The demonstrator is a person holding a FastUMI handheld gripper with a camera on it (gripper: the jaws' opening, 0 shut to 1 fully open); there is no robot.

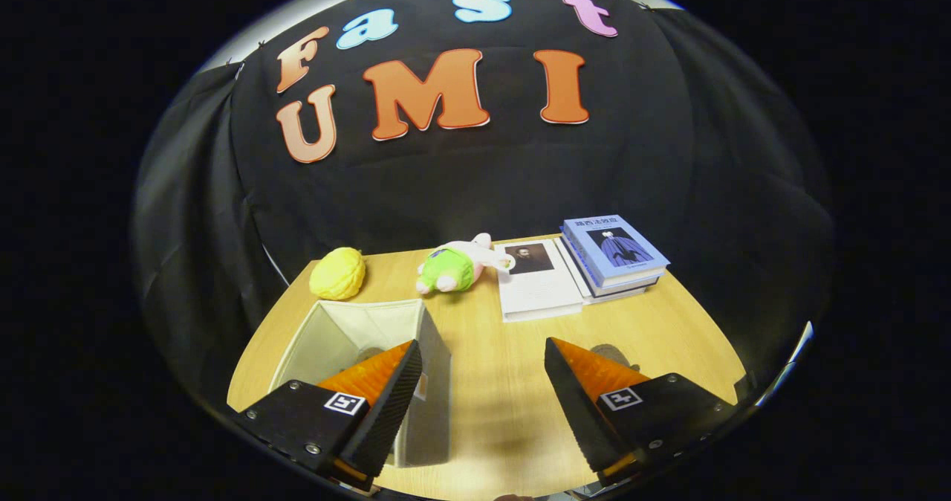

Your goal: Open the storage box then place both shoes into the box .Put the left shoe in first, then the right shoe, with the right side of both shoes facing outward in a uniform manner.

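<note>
Tool spread wide, holding nothing, above the desk. Storage box open-topped, under the left finger. Beyond the box: yellow ball, plush toy, white book and blue books further right.

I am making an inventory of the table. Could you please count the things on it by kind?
Storage box, open top: 1
Books: 2, maybe more stacked under the blue one
Plush toy: 1
Yellow round object: 1
Total: 5
No shoes counted. The gripper is open, holding nothing.
</note>
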